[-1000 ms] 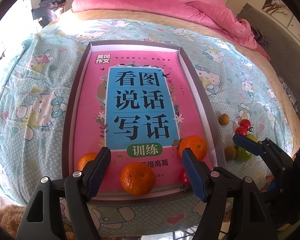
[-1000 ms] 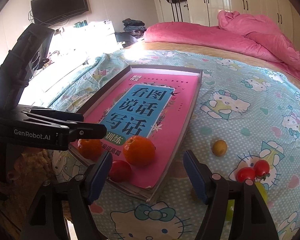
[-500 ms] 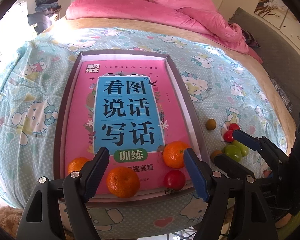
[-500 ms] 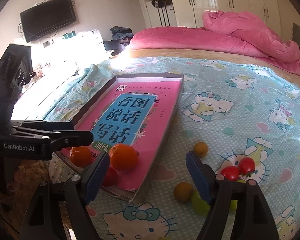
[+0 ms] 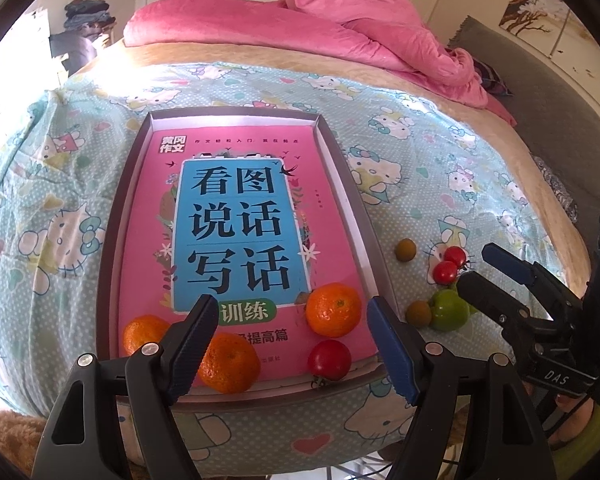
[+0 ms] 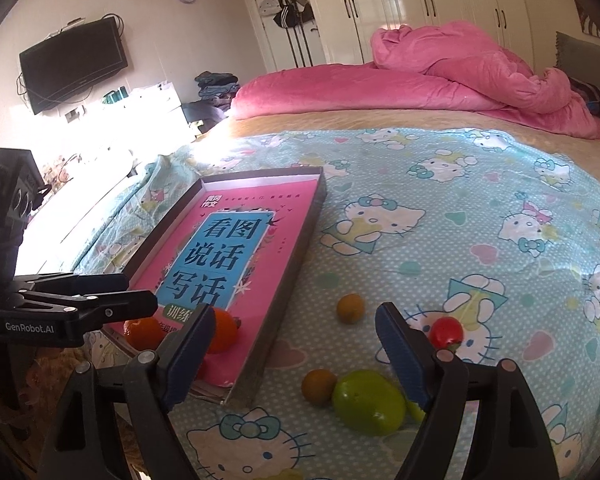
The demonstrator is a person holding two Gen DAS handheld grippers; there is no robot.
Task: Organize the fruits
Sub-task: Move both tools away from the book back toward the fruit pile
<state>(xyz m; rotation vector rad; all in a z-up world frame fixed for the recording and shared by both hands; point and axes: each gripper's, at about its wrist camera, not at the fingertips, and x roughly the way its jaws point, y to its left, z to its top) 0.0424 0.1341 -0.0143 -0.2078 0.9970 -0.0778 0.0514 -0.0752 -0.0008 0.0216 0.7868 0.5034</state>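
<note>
Here, your right gripper [image 6: 290, 354], jaws opening and empty, hovers over a green fruit [image 6: 368, 400] just ahead. Next, lower and close on it. Your left gripper [image 5: 290, 342] stands open, empty.

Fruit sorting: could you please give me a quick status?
Left claw open, empty. Right claw opening, empty, above green fruit. Tray holds three oranges, one tomato. Nothing blocking.

On the cartoon-print bedspread [image 6: 440, 184], our right gripper [image 6: 296, 344] hangs with jaws opening and empty above a green fruit [image 6: 368, 402], two brown fruits [image 6: 319, 386] and a tomato [image 6: 446, 330]; oranges [image 6: 224, 330] sit in the tray [image 6: 296, 264] beside our left gripper [image 6: 136, 292].
</note>
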